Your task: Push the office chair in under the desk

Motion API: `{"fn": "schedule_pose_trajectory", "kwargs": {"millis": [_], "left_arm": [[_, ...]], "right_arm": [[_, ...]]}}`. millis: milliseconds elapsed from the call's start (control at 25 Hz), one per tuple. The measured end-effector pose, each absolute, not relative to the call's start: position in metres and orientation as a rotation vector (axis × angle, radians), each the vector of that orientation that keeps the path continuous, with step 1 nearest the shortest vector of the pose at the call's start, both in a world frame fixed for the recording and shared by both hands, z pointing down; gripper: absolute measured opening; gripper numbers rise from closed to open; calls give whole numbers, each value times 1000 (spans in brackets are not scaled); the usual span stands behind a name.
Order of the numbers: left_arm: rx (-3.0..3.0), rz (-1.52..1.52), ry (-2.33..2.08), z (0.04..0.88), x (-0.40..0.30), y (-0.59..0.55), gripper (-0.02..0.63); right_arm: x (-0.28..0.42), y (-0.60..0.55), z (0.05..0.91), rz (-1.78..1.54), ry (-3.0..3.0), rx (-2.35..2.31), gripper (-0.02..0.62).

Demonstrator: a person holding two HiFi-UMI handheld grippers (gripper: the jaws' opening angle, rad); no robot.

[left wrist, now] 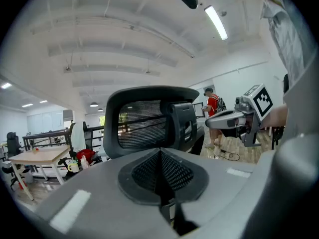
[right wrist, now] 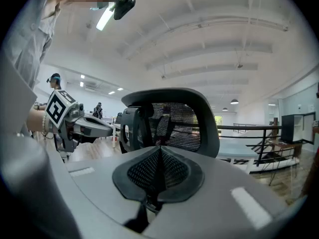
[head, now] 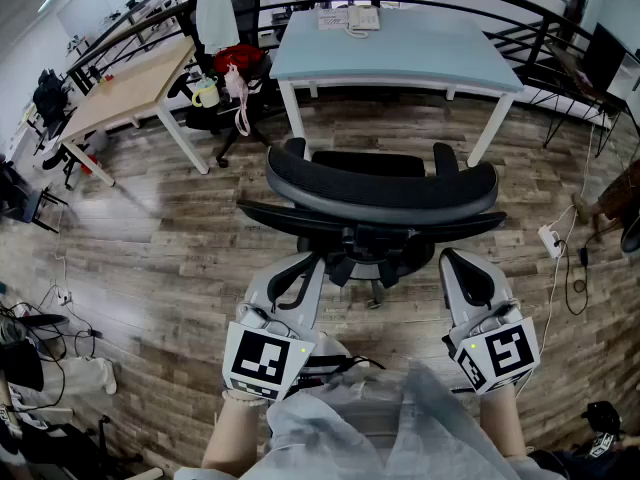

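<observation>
Right now the office chair (head: 385,193) stands on the wood floor (head: 180,268) short of the pale blue counter (head: 400,53), with its backrest turned away from it and its seat not under it. Just behind the chair, the left tool (head: 303,263) and right tool (head: 452,260) each have their jaws pressed together on nothing. Whether they touch the chair I cannot tell.

1. The office chair (head: 385,190)'s seat and wheeled base are mostly hidden beneath its backrest.
2. The items (head: 350,18) at the counter (head: 420,58)'s far edge are too small to identify.
</observation>
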State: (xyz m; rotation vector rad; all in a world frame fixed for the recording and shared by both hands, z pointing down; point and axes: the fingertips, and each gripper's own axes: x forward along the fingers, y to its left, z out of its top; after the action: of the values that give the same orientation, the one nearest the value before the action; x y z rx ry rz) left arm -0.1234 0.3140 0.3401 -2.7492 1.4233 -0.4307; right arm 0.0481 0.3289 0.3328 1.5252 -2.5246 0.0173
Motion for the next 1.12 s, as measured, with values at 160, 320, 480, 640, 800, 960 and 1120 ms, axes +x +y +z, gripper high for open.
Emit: {"fn": "schedule_pose_trajectory", "kwargs": {"millis": [160,320,480,640,800,960,1120], "left_arm": [[-2726,-404,1408,340,-122,312,3],[-2720,-394,1404,338,-121,313,3],[-2721,-401,1410,337,-121,314,3],[-2638,-437,1388,336,-125,311,3],[-2540,-575,1310,340,-132,308,5],[-2473,-689,1247,348,-140,301,62],[-2406,-814,1182,355,-149,288,166]], "right_arm": [[49,329,334,14,-2530,1526,6],[50,331,332,15,-2528,1526,6],[52,331,331,13,-2526,1529,7],[55,332,333,-28,-2511,1510,7],[61,331,339,-132,-2419,1455,8],[71,326,346,-190,-2296,1419,55],[90,314,352,-306,-2170,1350,163]]}}
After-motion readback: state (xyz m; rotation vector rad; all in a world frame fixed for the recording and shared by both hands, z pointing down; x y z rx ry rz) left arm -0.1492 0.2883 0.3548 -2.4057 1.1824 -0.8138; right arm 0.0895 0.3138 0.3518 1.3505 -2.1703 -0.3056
